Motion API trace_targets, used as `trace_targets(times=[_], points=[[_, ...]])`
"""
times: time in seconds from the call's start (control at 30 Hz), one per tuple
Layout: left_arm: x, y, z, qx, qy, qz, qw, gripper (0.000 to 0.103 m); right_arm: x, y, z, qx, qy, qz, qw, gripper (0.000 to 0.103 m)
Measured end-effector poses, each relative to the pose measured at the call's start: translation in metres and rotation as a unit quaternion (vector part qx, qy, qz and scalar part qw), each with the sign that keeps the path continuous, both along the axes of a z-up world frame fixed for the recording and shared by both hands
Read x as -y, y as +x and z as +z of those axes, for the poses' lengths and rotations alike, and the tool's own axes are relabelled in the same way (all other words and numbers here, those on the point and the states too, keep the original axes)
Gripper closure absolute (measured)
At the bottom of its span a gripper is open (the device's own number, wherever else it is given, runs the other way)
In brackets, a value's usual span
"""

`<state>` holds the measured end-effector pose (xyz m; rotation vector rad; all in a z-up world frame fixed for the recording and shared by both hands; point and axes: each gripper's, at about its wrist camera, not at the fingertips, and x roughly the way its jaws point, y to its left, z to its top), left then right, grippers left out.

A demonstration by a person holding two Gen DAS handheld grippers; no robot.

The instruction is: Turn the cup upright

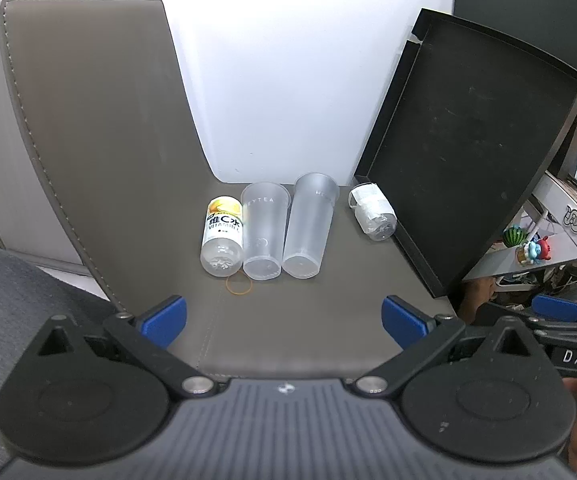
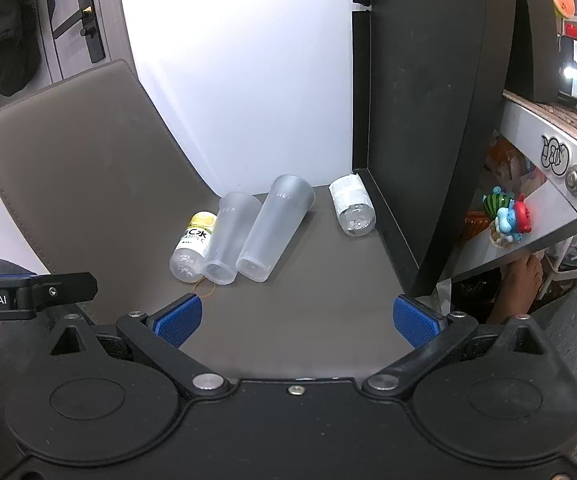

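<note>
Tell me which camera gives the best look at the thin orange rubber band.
Left wrist view: the thin orange rubber band shows as a full loop on the grey seat, before the bottle and cup. In the right wrist view its loop is partly hidden by the gripper finger.

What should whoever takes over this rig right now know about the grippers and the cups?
Left gripper: open, empty, held short of the items.
Right gripper: open, empty, also held back.
Shorter cup and taller cup lie on their sides, side by side on the grey seat, bases toward the grippers, between the vitamin bottle and the clear bottle.
Done: nothing yet.
Left: grasp and stand a cup upright.
</note>
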<state>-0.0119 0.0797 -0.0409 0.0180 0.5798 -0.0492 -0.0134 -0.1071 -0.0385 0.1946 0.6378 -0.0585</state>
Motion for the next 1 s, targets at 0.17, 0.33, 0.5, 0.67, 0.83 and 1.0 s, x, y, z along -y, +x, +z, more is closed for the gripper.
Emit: trace_targets(times=[0.17, 0.33, 0.5, 0.67, 0.83, 1.0], points=[[-0.0002, -0.0001, 0.0005, -0.003, -0.002, 0.002, 1.0000, 0.000, -0.0015, -0.0009, -0.0007, -0.002, 0.000, -0.003, 1.000, 0.000], [0.0002, 0.0004, 0.0006, -0.006, -0.004, 0.002, 1.0000, 0.000, -0.0031, -0.0002, -0.0013, -0.005, -0.002, -0.001, 1.000, 0.000], [0.0010, 0.0004, 0.0012, -0.007, -0.004, 0.001, 1.0000, 0.000, -0.0022, -0.0002, -0.0012, -0.004, 0.000, -0.002, 1.000, 0.000], [0.0007, 0.0005, 0.0012, -0.007, -0.005, 0.001, 1.0000, 0.000, -0.0014, 0.0000, -0.0006, -0.005, 0.000, -0.002, 1.000, 0.000], [0.0015, 0.0004, 0.0012, -0.008, -0.006, 0.000, 0.9999, 0.000, -0.0014, 0.0001, -0.0004, -0.005, 0.001, -0.002, 1.000, 0.000], [0.0016, 0.0005, 0.0012, -0.008, -0.007, 0.001, 0.9999, 0.000, -0.0008, 0.0005, -0.0004, -0.005, 0.000, -0.001, 1.000, 0.000]])
